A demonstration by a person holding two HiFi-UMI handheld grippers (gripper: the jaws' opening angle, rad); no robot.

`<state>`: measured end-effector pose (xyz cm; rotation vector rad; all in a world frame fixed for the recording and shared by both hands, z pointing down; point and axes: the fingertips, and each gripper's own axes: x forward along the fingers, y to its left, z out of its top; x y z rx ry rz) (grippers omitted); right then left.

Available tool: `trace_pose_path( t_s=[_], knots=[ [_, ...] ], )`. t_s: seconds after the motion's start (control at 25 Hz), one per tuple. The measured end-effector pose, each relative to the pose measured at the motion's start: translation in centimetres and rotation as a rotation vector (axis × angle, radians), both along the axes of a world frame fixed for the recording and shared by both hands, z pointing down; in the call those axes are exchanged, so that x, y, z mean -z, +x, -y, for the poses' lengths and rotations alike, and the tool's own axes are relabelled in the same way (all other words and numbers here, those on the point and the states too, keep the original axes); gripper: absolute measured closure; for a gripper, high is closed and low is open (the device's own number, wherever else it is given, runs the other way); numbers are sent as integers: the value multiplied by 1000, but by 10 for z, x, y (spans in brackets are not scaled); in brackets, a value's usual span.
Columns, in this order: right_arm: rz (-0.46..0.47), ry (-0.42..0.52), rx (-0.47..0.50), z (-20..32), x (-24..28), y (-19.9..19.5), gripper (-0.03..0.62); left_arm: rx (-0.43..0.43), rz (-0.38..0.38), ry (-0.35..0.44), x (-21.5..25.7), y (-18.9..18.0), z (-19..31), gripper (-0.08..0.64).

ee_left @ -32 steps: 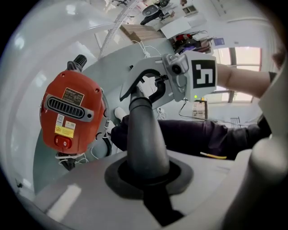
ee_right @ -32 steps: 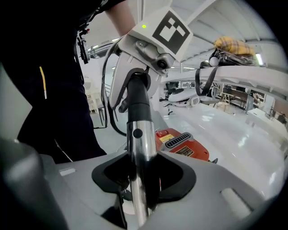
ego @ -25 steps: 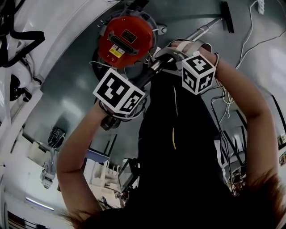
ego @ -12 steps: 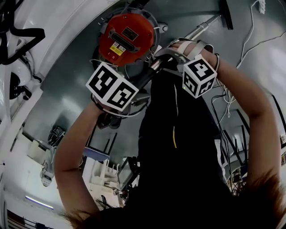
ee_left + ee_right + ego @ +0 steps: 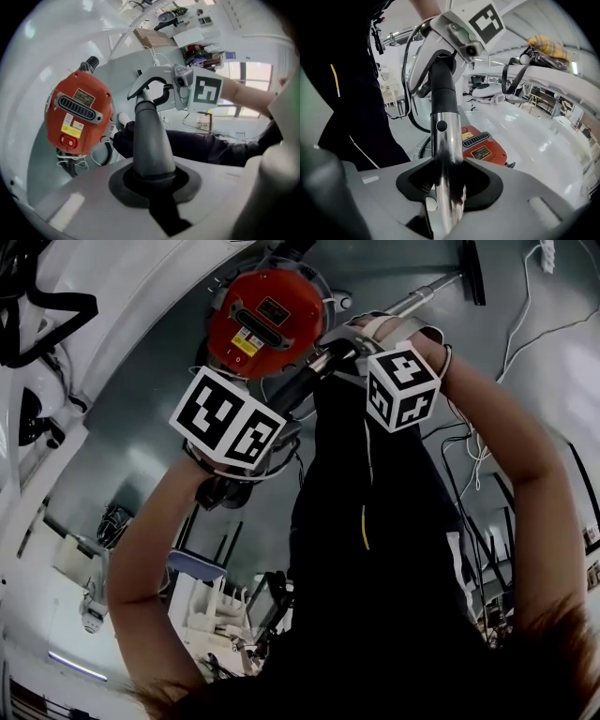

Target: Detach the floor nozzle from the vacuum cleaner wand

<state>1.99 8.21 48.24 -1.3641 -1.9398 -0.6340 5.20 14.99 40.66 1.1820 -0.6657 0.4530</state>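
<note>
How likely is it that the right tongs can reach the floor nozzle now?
Probably not: the right tongs are clamped on the metal wand, and the floor nozzle sits at the wand's far end, well beyond them.

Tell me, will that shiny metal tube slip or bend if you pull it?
Probably slippery: the metal tube is smooth and mirror-shiny. It likely won't bend, since it runs dead straight. Being round, it might roll if laid down.

L tool (image 5: 152,176) drifted up-left in head view; R tool (image 5: 446,187) edged left.
</note>
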Motion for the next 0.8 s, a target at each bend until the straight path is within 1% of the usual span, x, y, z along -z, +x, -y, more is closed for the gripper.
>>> trace_pose_path(
  t_s=[0.08, 0.16, 0.24, 0.36, 0.52, 0.56, 0.6, 0.64, 0.72, 0.8],
  knots=[
    [-2, 1, -7, 1, -1, -4, 434, -70, 119, 8, -5, -9, -3, 503],
    [-3, 8, -17, 2, -4, -8, 435, -159, 259, 29, -12, -20, -6, 509],
    [-18, 8, -31, 2, -6, -11, 434, -239, 369, 49, -17, -29, -8, 512],
    [-79, 0, -37, 1, -10, -13, 430, -347, 507, 60, -25, -42, -14, 515],
    [-166, 8, -34, 3, -18, -14, 425, -532, 754, 83, -36, -66, -15, 520],
    [-171, 5, -31, 3, -18, -15, 425, -556, 783, 85, -37, -70, -16, 522],
    [-160, -2, -29, 3, -18, -16, 428, -552, 776, 82, -38, -70, -16, 522],
    [-138, -13, -31, 2, -17, -16, 430, -522, 734, 74, -37, -68, -17, 522],
    [-81, -29, -41, 1, -15, -16, 433, -428, 603, 51, -35, -58, -19, 522],
    [-23, -20, -46, -1, -16, -14, 439, -333, 463, 33, -33, -48, -21, 520]
  ],
)
